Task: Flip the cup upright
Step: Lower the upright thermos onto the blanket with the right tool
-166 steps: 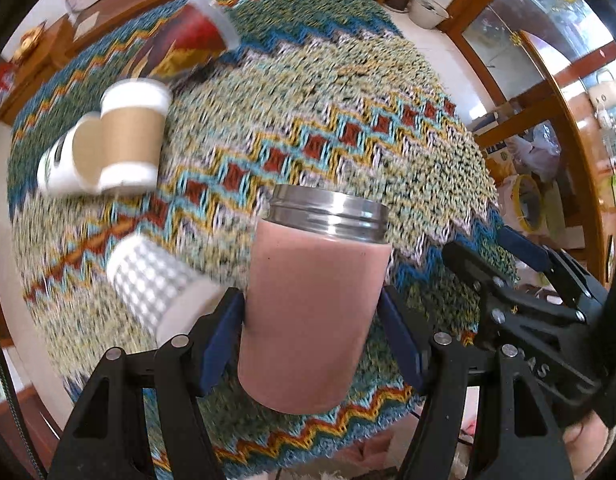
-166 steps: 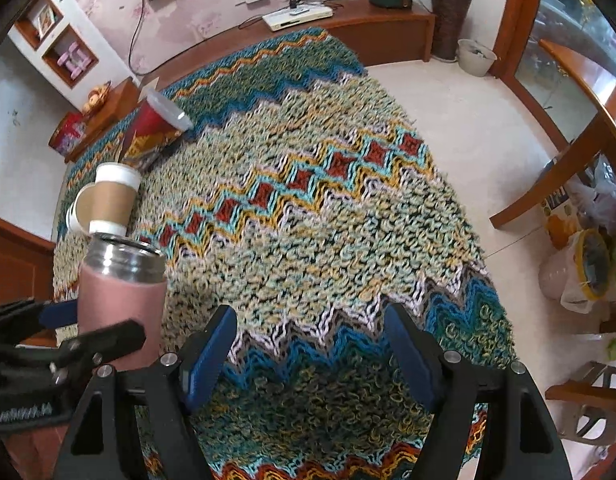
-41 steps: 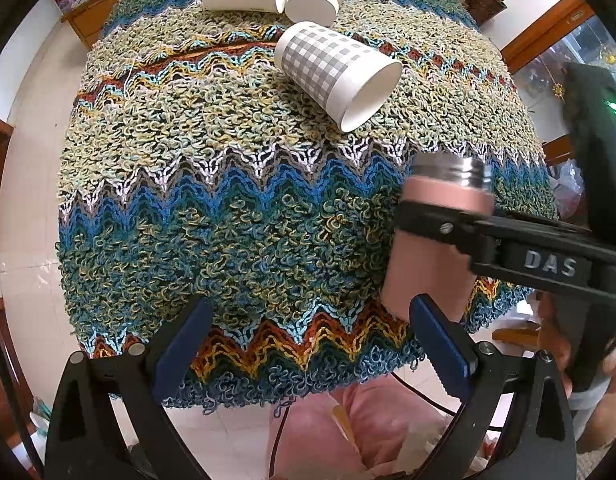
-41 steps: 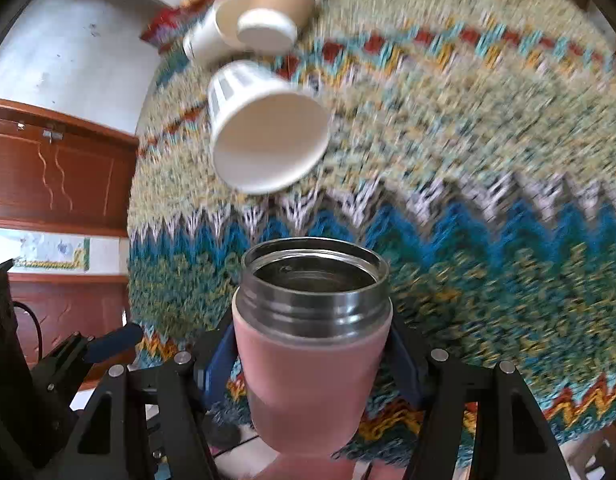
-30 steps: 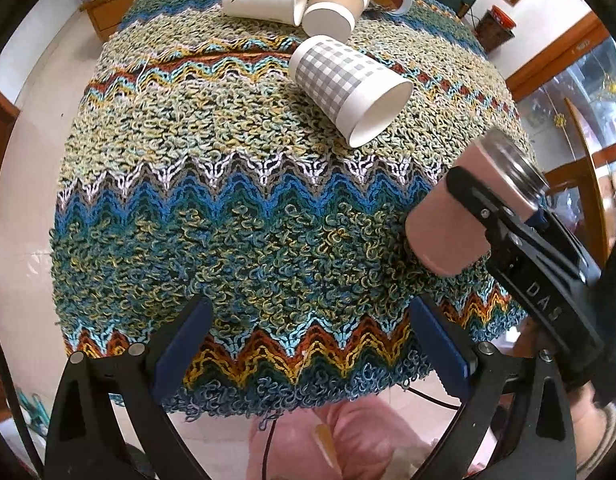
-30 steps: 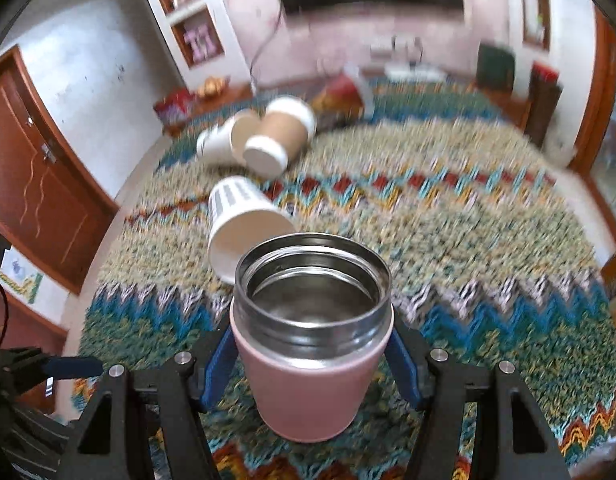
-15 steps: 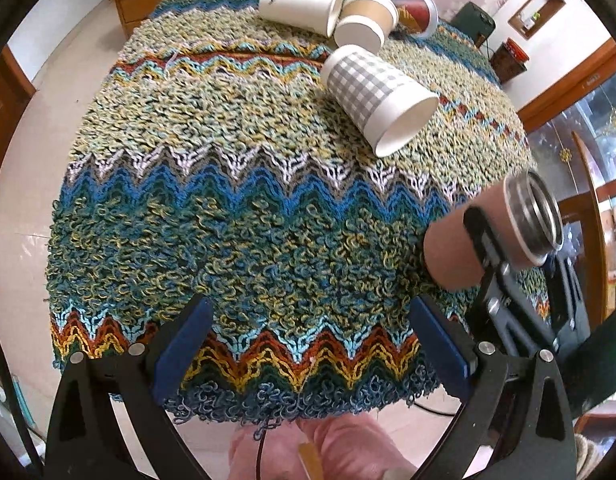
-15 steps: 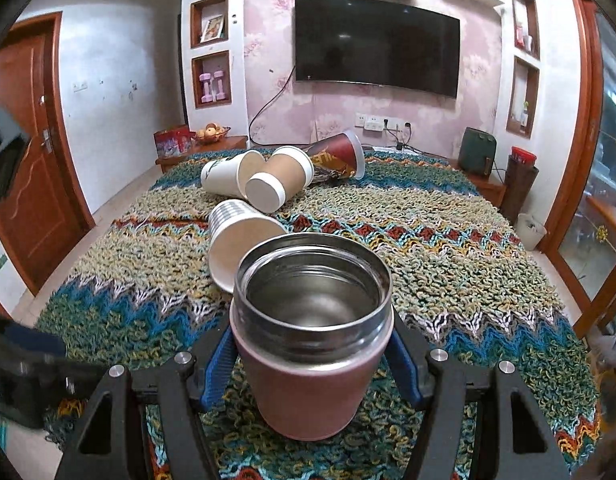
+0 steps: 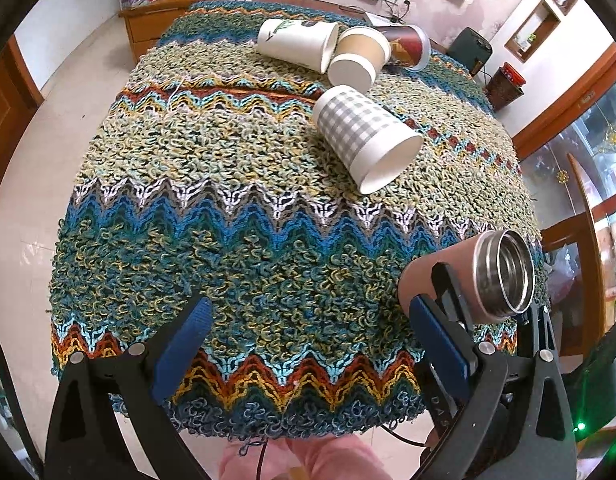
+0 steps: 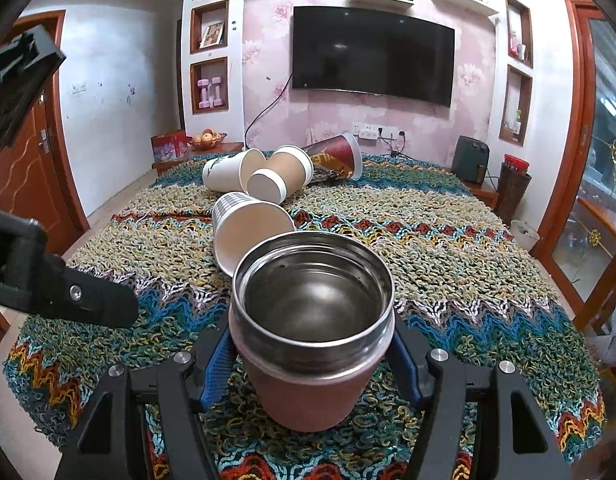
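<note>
A pink cup with a steel rim [image 10: 312, 340] is clamped between the blue pads of my right gripper [image 10: 310, 356], mouth toward the camera. In the left wrist view the same cup [image 9: 474, 276] is tilted, mouth to the right, over the table's near right edge, with the right gripper [image 9: 448, 304] around it. My left gripper [image 9: 308, 344] is open and empty above the near edge of the knitted cloth [image 9: 227, 208]. One of its fingers [image 10: 67, 292] shows at the left of the right wrist view.
A grey checked paper cup [image 9: 364, 138] lies on its side mid-table, also in the right wrist view [image 10: 247, 232]. A white cup [image 9: 295, 44], a brown cup [image 9: 360, 60] and a red cup [image 9: 408, 46] lie at the far end. A wooden chair [image 9: 584, 240] stands at right.
My right gripper has turned the pink cup from upright to tilted, mouth swinging toward the right and the room. My left gripper has stayed open and drifted slightly nearer the table.
</note>
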The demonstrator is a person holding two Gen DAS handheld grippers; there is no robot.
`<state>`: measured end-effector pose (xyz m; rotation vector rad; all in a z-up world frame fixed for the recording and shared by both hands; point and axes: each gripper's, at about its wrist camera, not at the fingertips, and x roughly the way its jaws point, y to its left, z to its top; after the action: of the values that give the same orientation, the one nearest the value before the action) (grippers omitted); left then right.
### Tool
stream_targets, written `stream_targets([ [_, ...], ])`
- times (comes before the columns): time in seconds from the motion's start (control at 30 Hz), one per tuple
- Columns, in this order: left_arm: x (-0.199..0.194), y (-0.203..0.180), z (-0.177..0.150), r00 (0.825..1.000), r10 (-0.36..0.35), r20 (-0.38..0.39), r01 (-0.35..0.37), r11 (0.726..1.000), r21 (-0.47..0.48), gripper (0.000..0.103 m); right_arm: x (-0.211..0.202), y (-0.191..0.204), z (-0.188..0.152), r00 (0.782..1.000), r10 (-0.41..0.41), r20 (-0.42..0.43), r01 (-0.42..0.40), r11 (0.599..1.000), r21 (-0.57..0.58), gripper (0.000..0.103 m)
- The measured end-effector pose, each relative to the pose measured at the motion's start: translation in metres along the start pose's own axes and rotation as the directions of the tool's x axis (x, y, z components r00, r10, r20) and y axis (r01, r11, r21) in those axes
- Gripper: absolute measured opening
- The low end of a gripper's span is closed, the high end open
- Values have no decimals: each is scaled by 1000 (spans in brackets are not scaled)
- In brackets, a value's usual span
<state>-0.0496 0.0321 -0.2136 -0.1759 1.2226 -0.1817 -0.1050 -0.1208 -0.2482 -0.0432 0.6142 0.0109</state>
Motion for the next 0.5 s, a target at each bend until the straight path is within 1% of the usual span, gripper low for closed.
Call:
stream_targets([
  [0.23, -4, -3, -1, 1000, 6, 22, -6, 1000, 28, 99, -3, 4, -1, 1000, -12, 4, 12, 999, -32, 68],
  [0.33, -5, -4, -1, 1000, 2, 24, -3, 999, 39, 99, -5, 6, -1, 1000, -27, 10, 27, 998, -49, 77],
  [0.5, -9, -5, -1, 1000, 0, 30, -2, 999, 49, 99, -11, 4, 1, 1000, -21, 3, 21, 999, -43, 78],
])
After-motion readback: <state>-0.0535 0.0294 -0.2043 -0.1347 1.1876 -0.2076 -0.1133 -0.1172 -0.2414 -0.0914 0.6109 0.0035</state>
